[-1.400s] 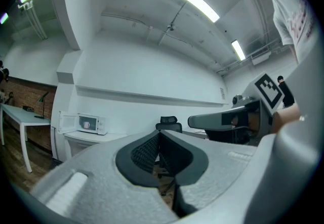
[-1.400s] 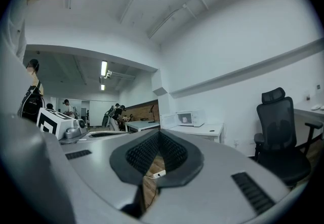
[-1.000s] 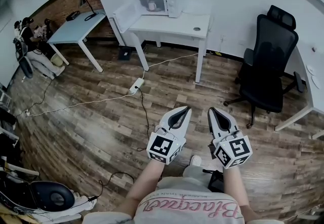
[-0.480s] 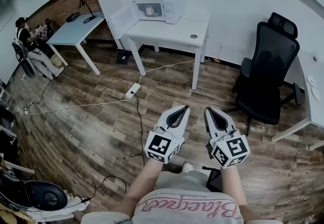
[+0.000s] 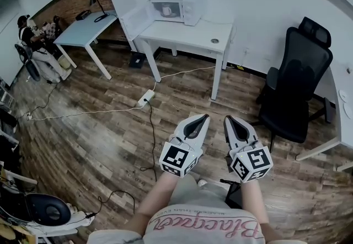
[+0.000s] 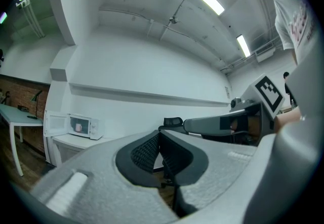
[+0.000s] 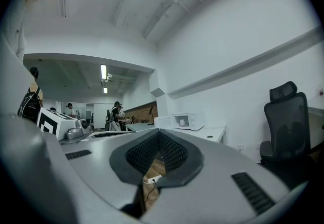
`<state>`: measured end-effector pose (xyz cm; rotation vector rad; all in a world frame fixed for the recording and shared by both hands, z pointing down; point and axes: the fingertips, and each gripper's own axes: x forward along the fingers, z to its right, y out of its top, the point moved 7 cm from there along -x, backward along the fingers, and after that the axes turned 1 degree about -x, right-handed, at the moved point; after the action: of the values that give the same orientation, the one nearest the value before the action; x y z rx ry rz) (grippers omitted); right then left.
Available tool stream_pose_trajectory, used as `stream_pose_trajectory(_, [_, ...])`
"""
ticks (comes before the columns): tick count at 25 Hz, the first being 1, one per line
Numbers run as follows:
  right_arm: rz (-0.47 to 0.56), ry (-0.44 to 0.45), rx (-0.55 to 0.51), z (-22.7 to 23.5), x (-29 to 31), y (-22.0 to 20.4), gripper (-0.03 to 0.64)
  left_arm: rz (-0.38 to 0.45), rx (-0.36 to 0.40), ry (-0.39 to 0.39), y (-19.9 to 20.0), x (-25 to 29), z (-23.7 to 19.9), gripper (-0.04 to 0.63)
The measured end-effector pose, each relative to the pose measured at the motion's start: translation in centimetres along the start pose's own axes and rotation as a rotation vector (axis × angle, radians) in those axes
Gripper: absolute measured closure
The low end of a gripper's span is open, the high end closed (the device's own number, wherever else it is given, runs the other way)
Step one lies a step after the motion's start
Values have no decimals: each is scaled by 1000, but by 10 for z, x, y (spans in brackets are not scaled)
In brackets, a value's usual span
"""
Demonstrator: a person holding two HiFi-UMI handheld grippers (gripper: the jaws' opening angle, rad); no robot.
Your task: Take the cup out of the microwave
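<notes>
Apparent cup [image 5: 166,11] inside open microwave [image 5: 190,12] on table [image 5: 185,36]

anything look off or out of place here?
Nothing spilled or damaged. The microwave has its door open, cup inside. Only oddity: a power strip and loose cables lie across the floor before the white table, a possible trip hazard.

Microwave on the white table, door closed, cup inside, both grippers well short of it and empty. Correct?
Not quite. The head view shows the microwave's door swung open to the left. The rest holds: the microwave sits on the white table, the cup is inside, and the left gripper and right gripper are far from it, empty.
</notes>
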<state>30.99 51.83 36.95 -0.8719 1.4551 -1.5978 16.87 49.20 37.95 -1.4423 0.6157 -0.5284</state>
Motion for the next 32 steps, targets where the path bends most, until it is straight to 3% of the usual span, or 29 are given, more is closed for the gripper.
stream_pose_trajectory(14, [-24, 42, 16, 11, 41, -10, 604, -15, -13, 83, -7, 6, -40, 589])
stream_pose_trajectory(32, [-59, 69, -5, 18, 132, -15, 604, -28, -28, 84, -15, 35, -124, 589])
